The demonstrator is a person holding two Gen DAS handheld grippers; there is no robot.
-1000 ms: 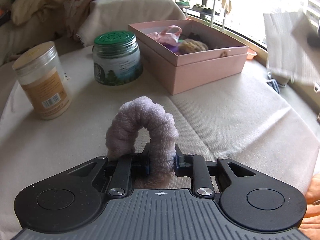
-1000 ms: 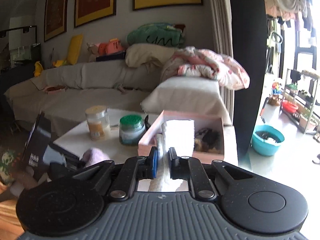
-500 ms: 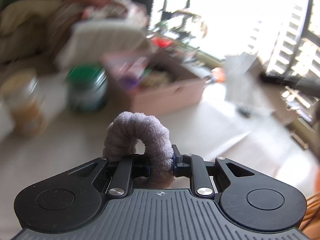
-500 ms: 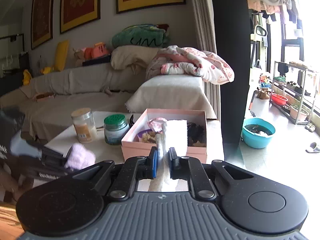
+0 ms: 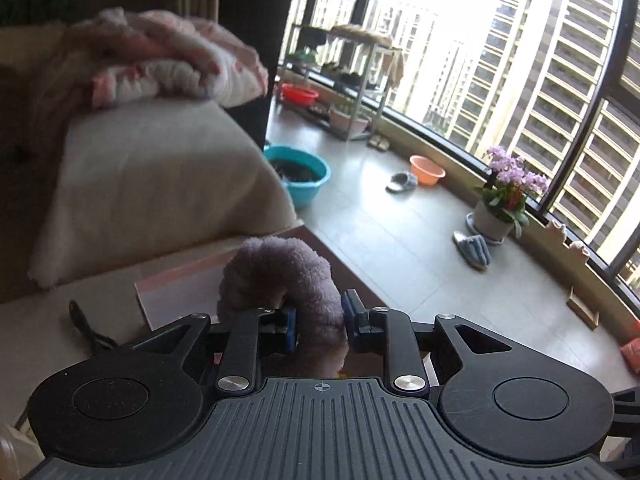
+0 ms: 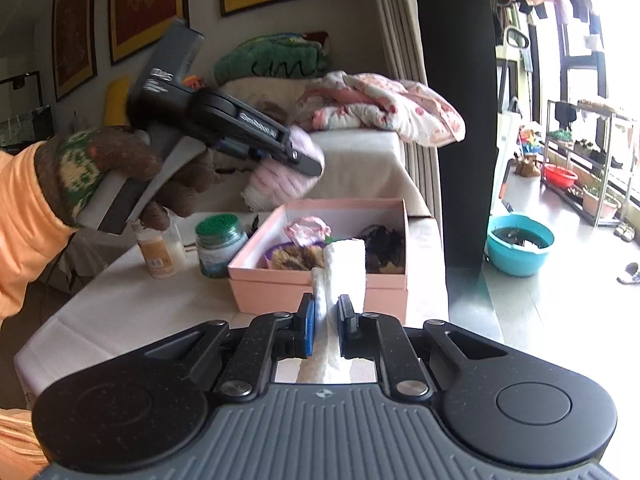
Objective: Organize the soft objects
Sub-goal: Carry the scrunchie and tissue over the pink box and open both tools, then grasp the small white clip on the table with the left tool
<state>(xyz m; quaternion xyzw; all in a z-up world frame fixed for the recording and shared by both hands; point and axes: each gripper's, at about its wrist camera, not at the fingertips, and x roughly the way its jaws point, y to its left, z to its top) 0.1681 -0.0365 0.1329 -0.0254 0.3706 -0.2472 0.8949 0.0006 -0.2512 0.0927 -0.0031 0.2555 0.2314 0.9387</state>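
Now the left gripper [image 6: 298, 152], jaws clamped on the scrunchie [image 5: 280, 276], hangs above the box [image 6: 320, 280], nearer than the right gripper [image 6: 325, 312] pinching a white cloth [image 6: 344, 268].

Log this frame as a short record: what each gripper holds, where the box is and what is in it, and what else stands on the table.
left gripper: fingers closed on the purple fluffy scrunchie, raised above the table, near the box
right gripper: shut on a white fluffy item, in front of the box
pink box: open, on the cloth-covered table
box contents: a pink piece, a brown one, a dark one; details unclear
jars: green-lidded jar and a pale jar, left of the box
left hand: gloved, orange sleeve
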